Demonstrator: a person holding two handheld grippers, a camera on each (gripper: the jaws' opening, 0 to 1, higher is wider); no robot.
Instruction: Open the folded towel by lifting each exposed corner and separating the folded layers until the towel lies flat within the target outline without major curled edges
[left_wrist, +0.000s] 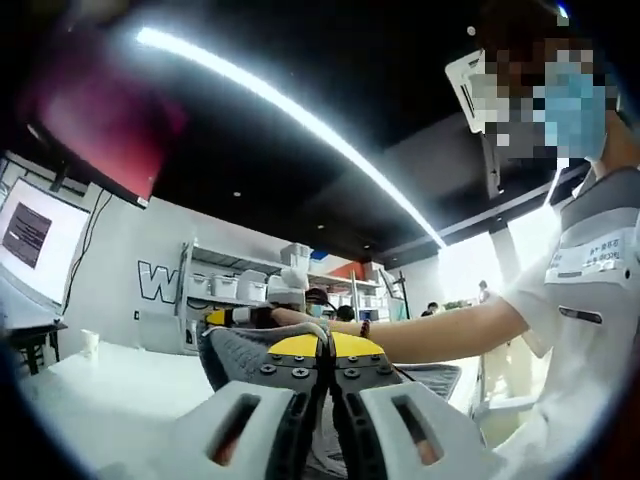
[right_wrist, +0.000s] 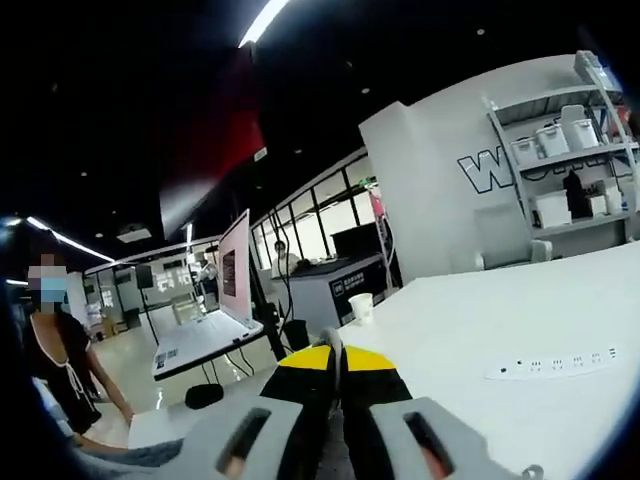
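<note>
In the left gripper view we see our left gripper with its jaws pressed together, the yellow-and-black tips meeting on a fold of the grey towel. The cloth rises as a dark knitted flap just left of the tips and continues to the right behind them, draped low over the white tabletop. A person's bare forearm reaches in from the right, passing just behind the jaw tips; the person wears a white shirt with a grey collar. Far across the tabletop stands a small white cup, and behind it a metal shelf carries white bins against a wall with a large dark letter.

In the right gripper view our right gripper also has its jaws brought together, and a thin strip of grey cloth shows in the seam between them, so they look clamped on the towel, though little of the fabric is visible here. Beyond the tips the white tabletop stretches away; a white power strip lies on it to the right, and a paper cup stands at the far edge. A tilted monitor stands on another desk to the left.
</note>
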